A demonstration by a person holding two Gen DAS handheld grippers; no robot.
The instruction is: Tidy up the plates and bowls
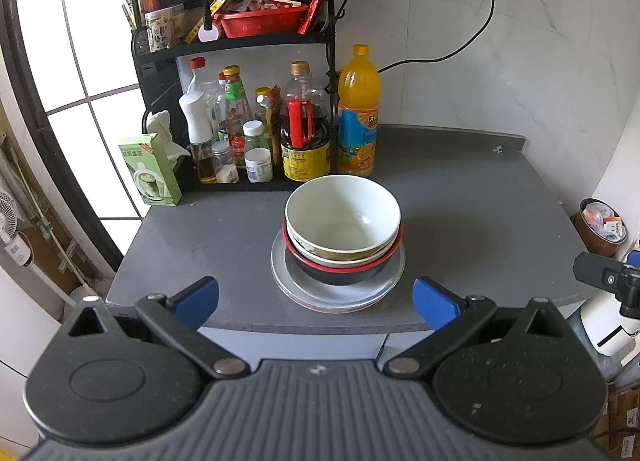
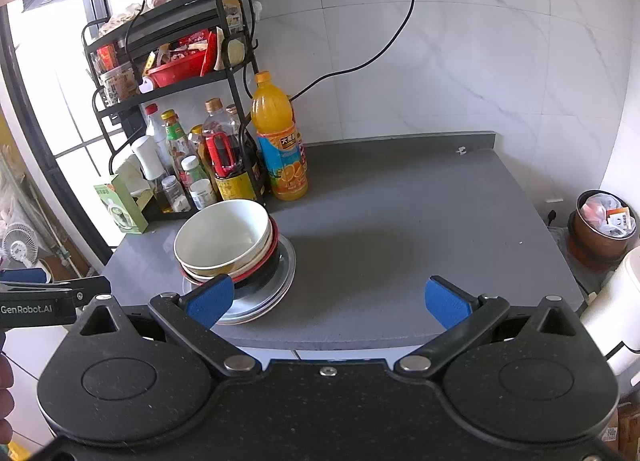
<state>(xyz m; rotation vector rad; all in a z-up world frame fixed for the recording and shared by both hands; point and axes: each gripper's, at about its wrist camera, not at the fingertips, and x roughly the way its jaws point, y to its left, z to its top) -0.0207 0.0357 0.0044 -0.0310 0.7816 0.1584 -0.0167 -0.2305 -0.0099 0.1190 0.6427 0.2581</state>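
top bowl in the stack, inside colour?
Plain white inside the top bowl; clearest in the left wrist view.

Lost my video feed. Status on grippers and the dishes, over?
Left hand-held gripper open, empty. Right hand-held gripper open, empty. Bowls stacked on plates on the counter, untouched. Nothing in the way.

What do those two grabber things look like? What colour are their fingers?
Both grabbers look alike. The left gripper and the right gripper each have two black arms tipped with flat blue fingertips, joined by silver round pins to a black body with two big round discs and a ribbed middle. Seen from the right wrist view, the left one's side carries white "GenRobot.AI" lettering. No cables or sleeves show.
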